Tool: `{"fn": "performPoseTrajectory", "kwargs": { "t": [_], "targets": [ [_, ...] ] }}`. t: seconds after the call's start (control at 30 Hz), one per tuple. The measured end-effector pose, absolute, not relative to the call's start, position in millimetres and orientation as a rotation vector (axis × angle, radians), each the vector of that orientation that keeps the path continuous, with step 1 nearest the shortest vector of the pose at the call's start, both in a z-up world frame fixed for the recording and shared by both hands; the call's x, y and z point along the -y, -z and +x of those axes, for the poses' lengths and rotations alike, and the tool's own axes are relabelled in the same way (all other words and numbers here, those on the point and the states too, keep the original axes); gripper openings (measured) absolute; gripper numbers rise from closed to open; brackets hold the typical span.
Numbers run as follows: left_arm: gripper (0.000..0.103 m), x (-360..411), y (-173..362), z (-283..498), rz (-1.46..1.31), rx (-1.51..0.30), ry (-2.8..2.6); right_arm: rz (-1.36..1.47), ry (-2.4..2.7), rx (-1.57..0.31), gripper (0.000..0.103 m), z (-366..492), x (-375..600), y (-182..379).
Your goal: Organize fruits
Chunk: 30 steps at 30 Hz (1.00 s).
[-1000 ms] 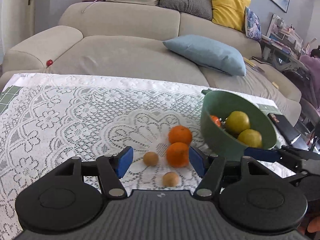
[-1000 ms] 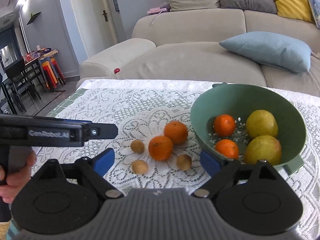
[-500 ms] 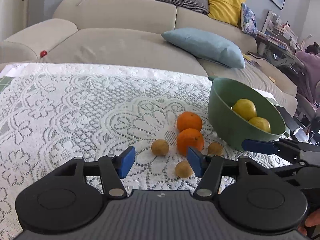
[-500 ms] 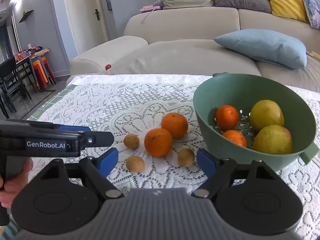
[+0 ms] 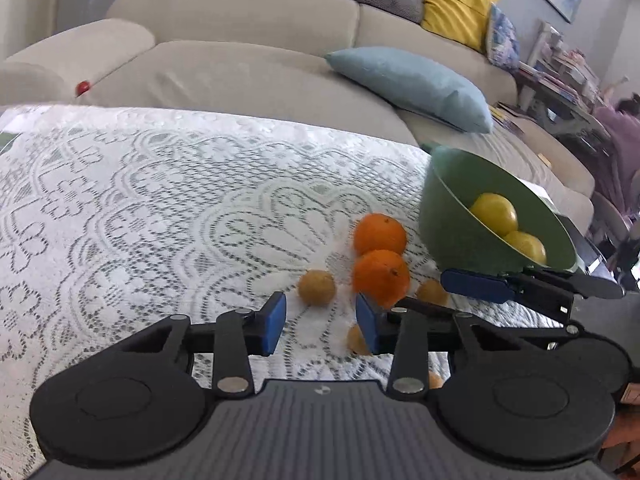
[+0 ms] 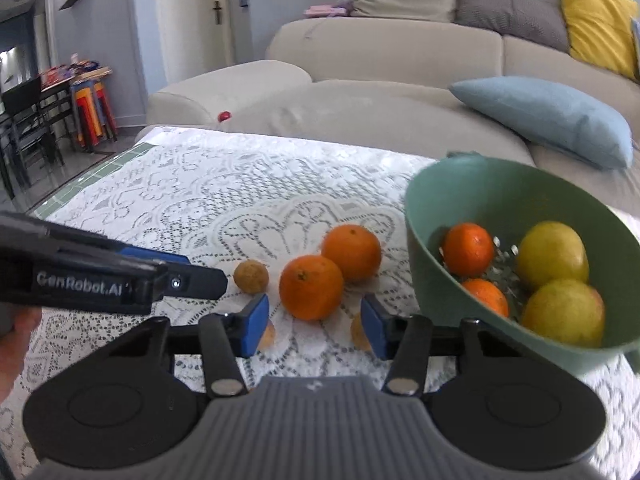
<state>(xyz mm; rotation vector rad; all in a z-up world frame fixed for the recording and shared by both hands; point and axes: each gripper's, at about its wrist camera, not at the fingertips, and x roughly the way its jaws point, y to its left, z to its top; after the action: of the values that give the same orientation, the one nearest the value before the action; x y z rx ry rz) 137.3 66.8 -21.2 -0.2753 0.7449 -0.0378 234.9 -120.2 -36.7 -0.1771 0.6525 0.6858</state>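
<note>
Two oranges (image 6: 311, 287) (image 6: 351, 252) and three small brown fruits (image 6: 251, 276) lie on the lace cloth, left of a green bowl (image 6: 418, 220). The bowl holds two oranges and two yellow fruits (image 6: 552, 254). My right gripper (image 6: 314, 322) hovers low just short of the near orange, its jaws closing with nothing pressed between the pads. In the left wrist view my left gripper (image 5: 320, 320) is closing too, and its pads are bare. One brown fruit (image 5: 316, 287) sits just beyond them, with the near orange (image 5: 380, 278) to its right and the bowl (image 5: 452, 240) further right.
A beige sofa (image 5: 248, 80) with a blue pillow (image 5: 408, 84) and a small red ball (image 5: 83, 87) runs behind the table. The right gripper's finger (image 5: 476, 285) reaches in beside the bowl. A hand (image 6: 16, 340) holds the left gripper (image 6: 180, 278) at the left.
Both grippers have sunk toward the cloth and come nearer the loose fruits. Both pairs of jaws have narrowed a good deal.
</note>
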Motion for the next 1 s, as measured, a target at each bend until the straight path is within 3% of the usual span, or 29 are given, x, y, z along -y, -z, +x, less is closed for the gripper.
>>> {"fn": "performPoseTrajectory", "kwargs": {
  "t": [0.1,1.0],
  "targets": [
    [0.046,-75.0,22.7,139.7,-0.293,-0.748,0.011,-0.167,-0.685,-0.672,0.043,243.4,111.5,39.1],
    [0.046,-77.0,24.2,146.8,-0.287,-0.759,-0.021,-0.193,-0.636,-0.735,0.041,251.6,88.0,48.4]
  ]
}}
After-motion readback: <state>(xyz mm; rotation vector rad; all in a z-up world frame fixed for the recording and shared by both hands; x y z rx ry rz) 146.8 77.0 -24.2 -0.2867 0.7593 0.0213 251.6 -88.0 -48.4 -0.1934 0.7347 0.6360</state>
